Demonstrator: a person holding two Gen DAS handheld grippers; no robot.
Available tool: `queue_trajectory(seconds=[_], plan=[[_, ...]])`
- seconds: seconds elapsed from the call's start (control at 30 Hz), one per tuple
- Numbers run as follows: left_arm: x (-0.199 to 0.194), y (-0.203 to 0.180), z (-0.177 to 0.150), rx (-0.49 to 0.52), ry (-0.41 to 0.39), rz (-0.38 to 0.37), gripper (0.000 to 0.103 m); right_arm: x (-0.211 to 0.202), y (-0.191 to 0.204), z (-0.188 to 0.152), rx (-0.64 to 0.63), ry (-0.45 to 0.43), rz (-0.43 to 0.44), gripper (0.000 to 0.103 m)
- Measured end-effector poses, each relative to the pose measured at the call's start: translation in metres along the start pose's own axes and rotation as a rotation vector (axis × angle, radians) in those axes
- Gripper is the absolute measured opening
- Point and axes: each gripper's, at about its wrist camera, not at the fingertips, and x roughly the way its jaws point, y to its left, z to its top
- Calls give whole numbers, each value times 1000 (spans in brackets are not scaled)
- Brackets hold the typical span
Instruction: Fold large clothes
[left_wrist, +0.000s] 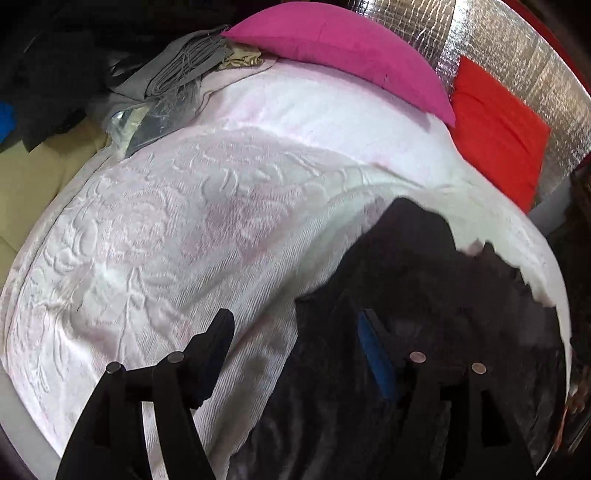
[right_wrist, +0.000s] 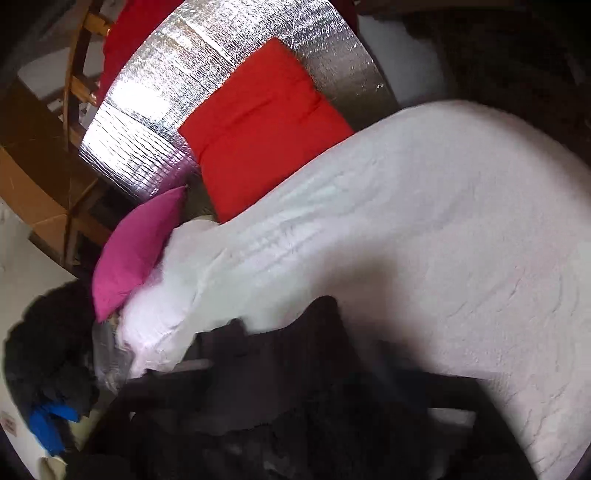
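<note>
Item: dark garment (left_wrist: 424, 295), bunched on the near part of the white embossed bedspread (left_wrist: 184, 229); pink pillow (left_wrist: 343, 48) and red cushion (left_wrist: 498, 125) sit at the far edge, well apart from it. Your left gripper (left_wrist: 295, 332) stands with fingers apart, nothing clamped, one finger over bare spread, the other over the cloth. Your right gripper's fingers do not show among the dark fabric in its view; by its opening it stands wide. Step, as judged: between grips. Next: find an edge or corner and spread the garment flat.
</note>
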Motion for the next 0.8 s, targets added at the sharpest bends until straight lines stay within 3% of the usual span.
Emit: queue_trajectory(seconds=[0.07,0.13,0.2,0.33,0.37,0.43,0.47,0.5,0.57,0.7,0.8], plan=[[-3,3,-9,-3,2,5,70,-2,-5,-2,36,-38,33,103],[-4,8,-17,-6,7,12,70,8,1,-5,-20,0,-41,98],[-6,9,-21,-5,-2,14,70,21,6,-10,-77,28,-118,83],[-1,6,-23,32,-13,27,70,49,7,-21,-97,122,-158,73],[2,6,-23,42,-15,29,70,58,10,-26,-126,137,-206,69],[6,4,-22,64,-12,46,70,64,14,-33,-179,132,-265,51],[6,4,-22,70,-14,47,70,64,17,-34,-203,126,-298,32],[5,4,-21,75,-20,44,70,61,20,-33,-212,110,-314,27],[4,4,-19,81,-29,47,70,50,23,-30,-220,59,-321,21],[-2,5,-15,72,-44,41,70,24,35,-21,-220,-53,-351,20],[-3,5,-15,76,-50,72,70,30,25,-18,-184,-40,-358,20]])
